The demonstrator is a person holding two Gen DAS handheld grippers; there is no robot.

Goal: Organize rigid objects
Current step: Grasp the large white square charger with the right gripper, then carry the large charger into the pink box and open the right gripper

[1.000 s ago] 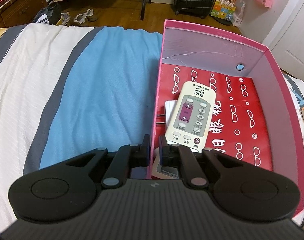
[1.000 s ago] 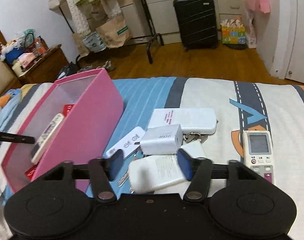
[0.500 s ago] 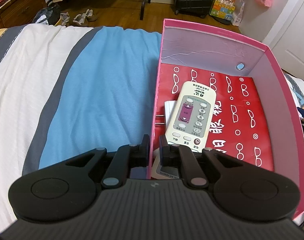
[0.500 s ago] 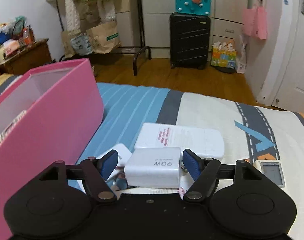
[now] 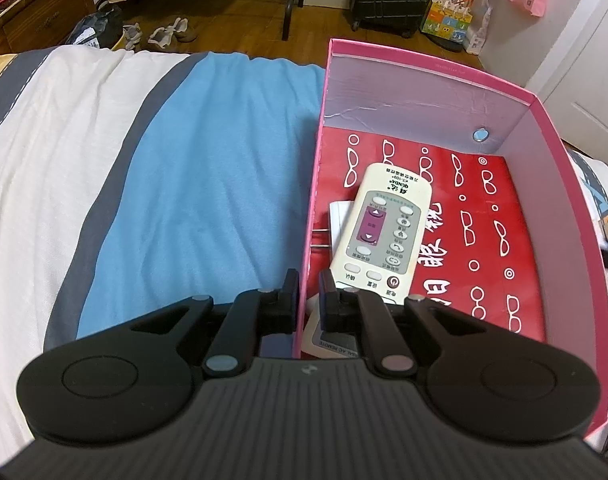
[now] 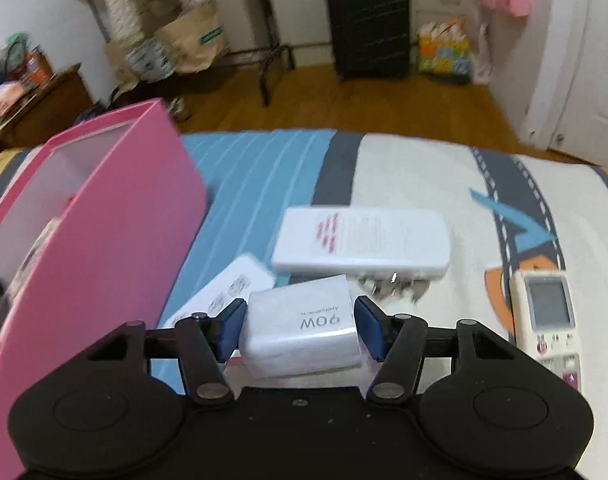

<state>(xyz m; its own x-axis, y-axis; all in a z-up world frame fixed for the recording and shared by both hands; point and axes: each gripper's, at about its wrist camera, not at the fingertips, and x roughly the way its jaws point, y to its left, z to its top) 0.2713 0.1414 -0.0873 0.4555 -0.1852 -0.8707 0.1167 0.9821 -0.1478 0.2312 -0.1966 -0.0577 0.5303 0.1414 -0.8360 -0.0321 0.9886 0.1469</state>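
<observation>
White 90W charger block (image 6: 301,332), low centre of the right wrist view: your right claw (image 6: 299,330) holds it between its blue pads (image 6: 370,330), above the bed (image 6: 404,176). Your left claw (image 5: 306,294), drawn narrow, pinches the near left wall of the pink box (image 5: 314,216). A white remote (image 5: 380,234) lies inside, lower middle of that view.
</observation>
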